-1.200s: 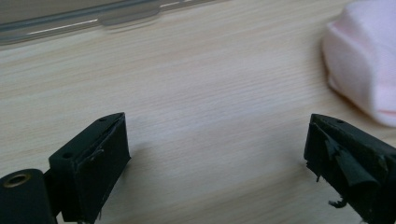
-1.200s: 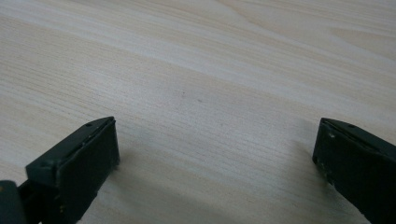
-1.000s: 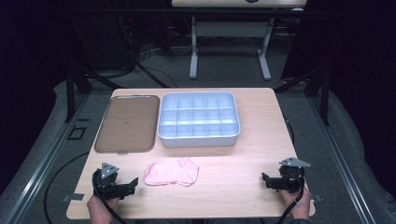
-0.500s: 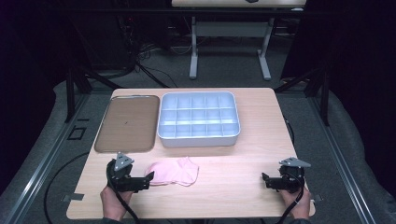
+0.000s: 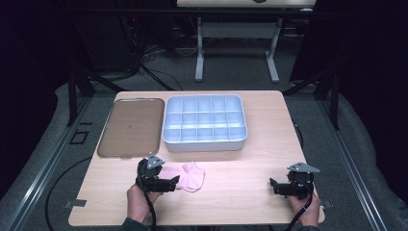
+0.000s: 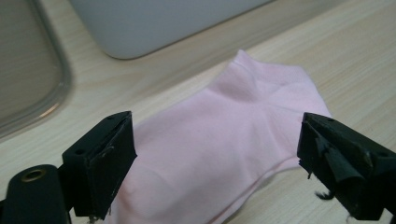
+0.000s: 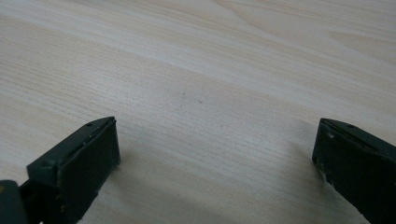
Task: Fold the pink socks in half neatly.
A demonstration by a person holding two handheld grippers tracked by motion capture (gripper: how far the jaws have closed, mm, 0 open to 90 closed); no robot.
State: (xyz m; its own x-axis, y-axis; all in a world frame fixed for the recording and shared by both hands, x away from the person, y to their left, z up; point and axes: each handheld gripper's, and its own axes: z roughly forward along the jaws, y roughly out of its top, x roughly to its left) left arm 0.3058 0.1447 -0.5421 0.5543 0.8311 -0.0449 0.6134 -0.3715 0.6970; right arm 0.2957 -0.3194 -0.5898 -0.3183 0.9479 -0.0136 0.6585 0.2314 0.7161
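A pink sock [image 5: 191, 175] lies flat on the wooden table [image 5: 240, 163] near its front edge, left of centre. My left gripper [image 5: 174, 182] sits at the sock's left end and points right along it. In the left gripper view the sock [image 6: 243, 116] lies between and beyond the jaws of that gripper [image 6: 217, 161]. The jaws have just been closing, but they stand wide apart and the pads do not press the fabric. My right gripper [image 5: 273, 186] rests at the front right, open, with bare wood between its jaws [image 7: 215, 154].
A pale grey box with several compartments [image 5: 204, 144] stands behind the sock, its wall close in the left gripper view [image 6: 154, 23]. A flat brown tray [image 5: 130, 127] lies left of it. Cables and table legs are on the floor beyond.
My left gripper has moved right from the table's front left corner to the sock's left end, so the sock now lies between its jaws. The right gripper has not moved.
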